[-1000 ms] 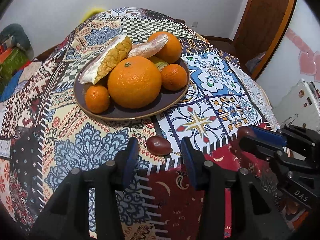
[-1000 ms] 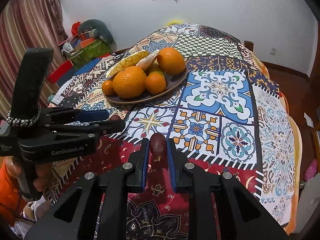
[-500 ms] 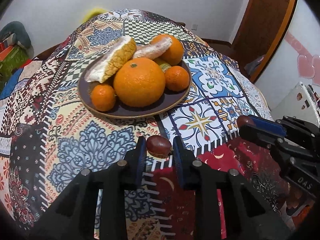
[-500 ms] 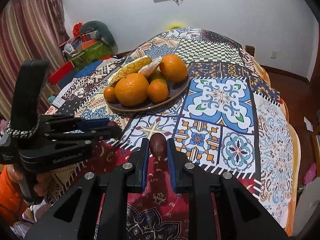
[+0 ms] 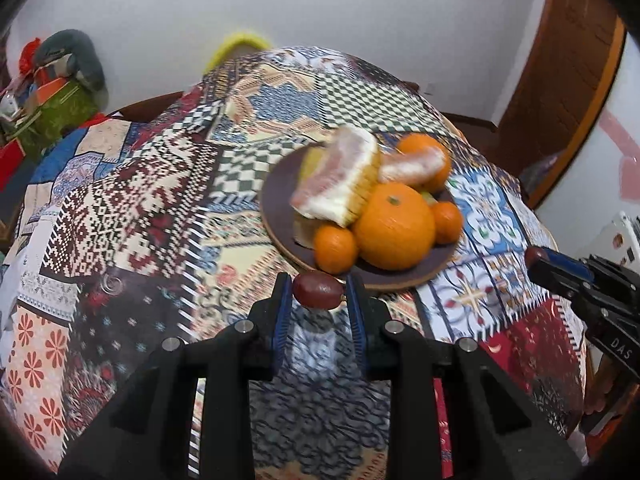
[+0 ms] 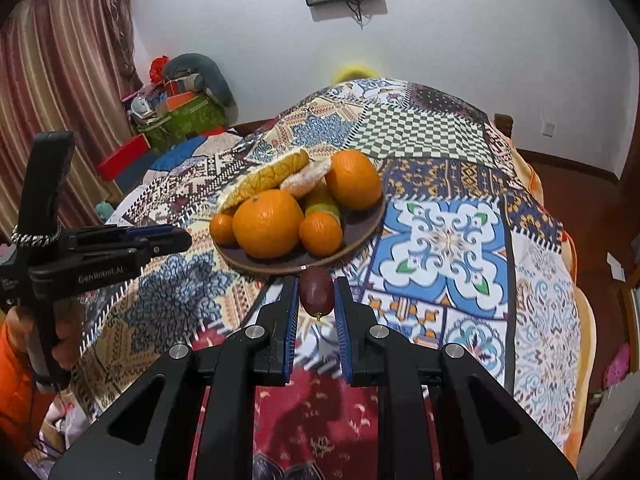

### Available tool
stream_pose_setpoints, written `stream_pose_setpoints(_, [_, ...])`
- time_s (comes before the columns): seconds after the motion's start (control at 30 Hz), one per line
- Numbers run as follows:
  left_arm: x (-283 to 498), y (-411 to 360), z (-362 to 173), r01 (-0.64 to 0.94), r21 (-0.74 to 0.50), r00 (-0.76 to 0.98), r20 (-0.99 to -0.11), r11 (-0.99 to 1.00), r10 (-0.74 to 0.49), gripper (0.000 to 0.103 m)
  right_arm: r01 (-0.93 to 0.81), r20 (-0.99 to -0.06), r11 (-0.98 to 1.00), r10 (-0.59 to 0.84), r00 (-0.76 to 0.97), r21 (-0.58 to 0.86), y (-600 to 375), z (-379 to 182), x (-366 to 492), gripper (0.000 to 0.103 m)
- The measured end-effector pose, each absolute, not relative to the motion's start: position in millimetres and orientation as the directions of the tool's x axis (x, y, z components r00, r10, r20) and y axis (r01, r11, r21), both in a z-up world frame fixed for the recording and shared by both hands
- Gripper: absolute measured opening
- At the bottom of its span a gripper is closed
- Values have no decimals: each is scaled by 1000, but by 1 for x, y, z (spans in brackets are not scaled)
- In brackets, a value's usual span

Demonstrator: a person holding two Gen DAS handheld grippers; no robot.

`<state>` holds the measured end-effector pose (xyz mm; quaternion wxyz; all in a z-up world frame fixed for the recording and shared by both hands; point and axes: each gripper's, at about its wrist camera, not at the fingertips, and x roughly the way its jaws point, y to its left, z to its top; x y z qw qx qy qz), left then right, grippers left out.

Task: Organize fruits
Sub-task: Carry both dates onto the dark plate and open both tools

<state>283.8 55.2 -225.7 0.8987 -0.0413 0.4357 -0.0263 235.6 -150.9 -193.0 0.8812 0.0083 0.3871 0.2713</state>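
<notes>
A dark brown plate (image 5: 280,216) (image 6: 360,236) on the patterned tablecloth holds oranges (image 5: 394,228) (image 6: 268,224), a pomelo wedge (image 5: 344,184) and other fruit. My left gripper (image 5: 319,294) is shut on a dark red grape (image 5: 318,291), lifted just in front of the plate's near rim. My right gripper (image 6: 316,294) is shut on a second dark red grape (image 6: 316,290), held upright near the plate's front edge. In the right wrist view the left gripper (image 6: 176,240) sits at the left; in the left wrist view the right gripper (image 5: 538,260) is at the right.
The round table (image 6: 440,208) is covered by a patchwork cloth. A person's hand in an orange sleeve (image 6: 16,368) holds the left tool. Boxes and bags (image 6: 180,112) are piled by the wall at left; a wooden door (image 5: 568,64) stands at right.
My left gripper closed on the grape lying on the cloth, then lifted it and swung left, toward the plate. The right gripper with its grape rose slightly, nearer the plate.
</notes>
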Motion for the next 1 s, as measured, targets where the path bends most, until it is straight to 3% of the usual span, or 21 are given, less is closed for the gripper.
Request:
stream_pose_setpoints(0.7, [350,82,-206,-17,-92,665,-744,996,-57,28,-508,-681,850,454,574,139,-120,-190,285,16])
stream_pose_setpoints(1.0, [376,79,-222,-15,-87,639,-767,996,-57,28,-489,-713,864,417,564,119,-124,-203,311,16])
